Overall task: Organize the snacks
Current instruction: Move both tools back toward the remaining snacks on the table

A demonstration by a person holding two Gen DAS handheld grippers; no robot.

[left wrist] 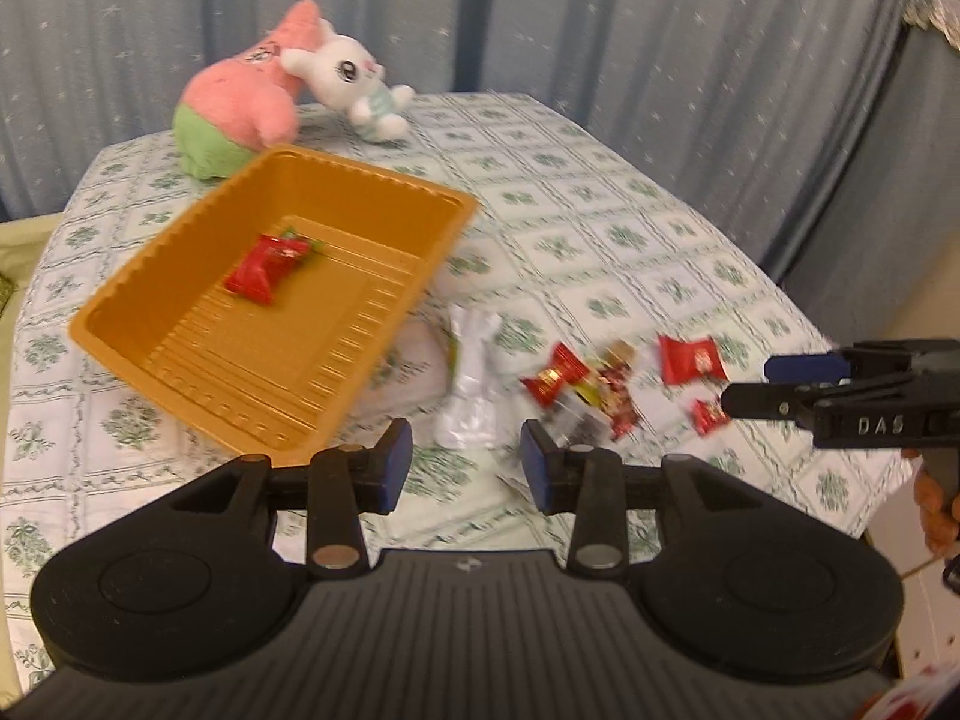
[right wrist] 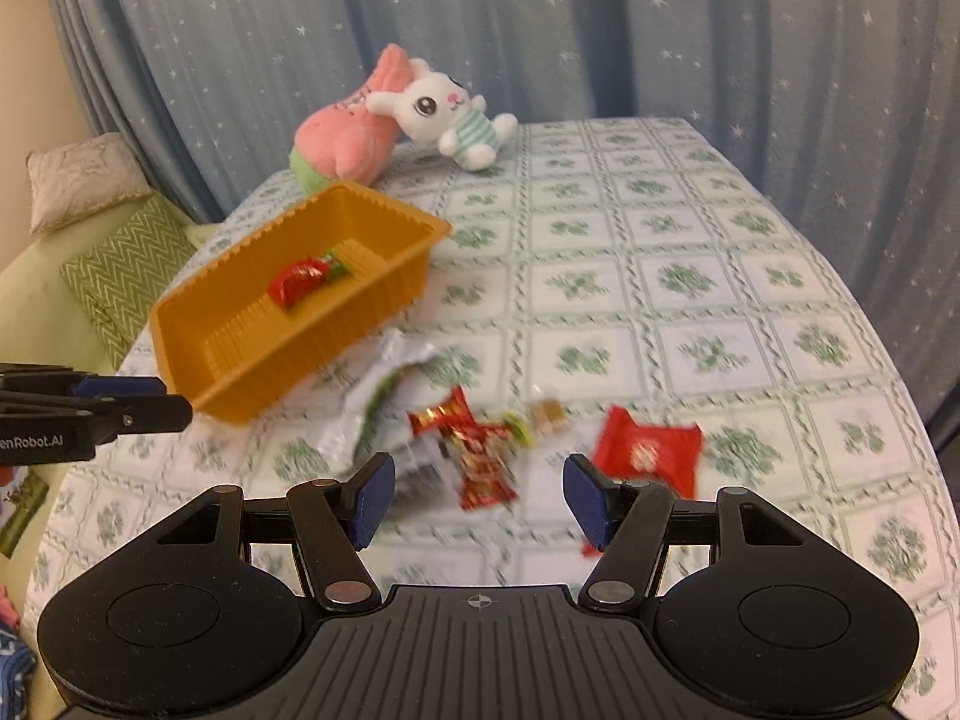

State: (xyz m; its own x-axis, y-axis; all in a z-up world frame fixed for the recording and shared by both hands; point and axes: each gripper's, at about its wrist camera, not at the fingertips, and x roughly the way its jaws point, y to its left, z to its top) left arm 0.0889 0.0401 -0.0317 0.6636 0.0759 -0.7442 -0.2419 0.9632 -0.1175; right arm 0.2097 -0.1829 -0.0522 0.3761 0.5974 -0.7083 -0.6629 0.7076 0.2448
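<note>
Hovering with jaws apart and nothing between them, left gripper (left wrist: pixel 467 461) just above the tablecloth (left wrist: pixel 630 228), with a white wrapper (left wrist: pixel 471 378) lying just beyond the gap and the scattered snacks (left wrist: pixel 576 387) off toward its right finger. Standing open too and gripping nothing, right gripper (right wrist: pixel 479 495), the blurred pile of snacks lying on the cloth just beyond its gap and a red packet (right wrist: pixel 645 450) near its right finger. Sitting further back on the left, orange tray (left wrist: pixel 180 240), tilted with its far end raised, holding one red snack (left wrist: pixel 264 267) with a green-edged one half hidden behind it. Blurring badly, the loose pile: about three red wrappers, one mixed red-and-yellow piece and a small dark clear packet, exact count not certain. Peeking out from behind the right finger in the right wrist view, a bit of another red wrapper, mostly covered. Leaning together at the far edge of the table, two soft toys, one pink toy (left wrist: pixel 240 102) and one white rabbit (left wrist: pixel 354 75). Showing only in part at the right edge of the left wrist view, a hand (left wrist: pixel 936 504) on the right gripper's handle.
</note>
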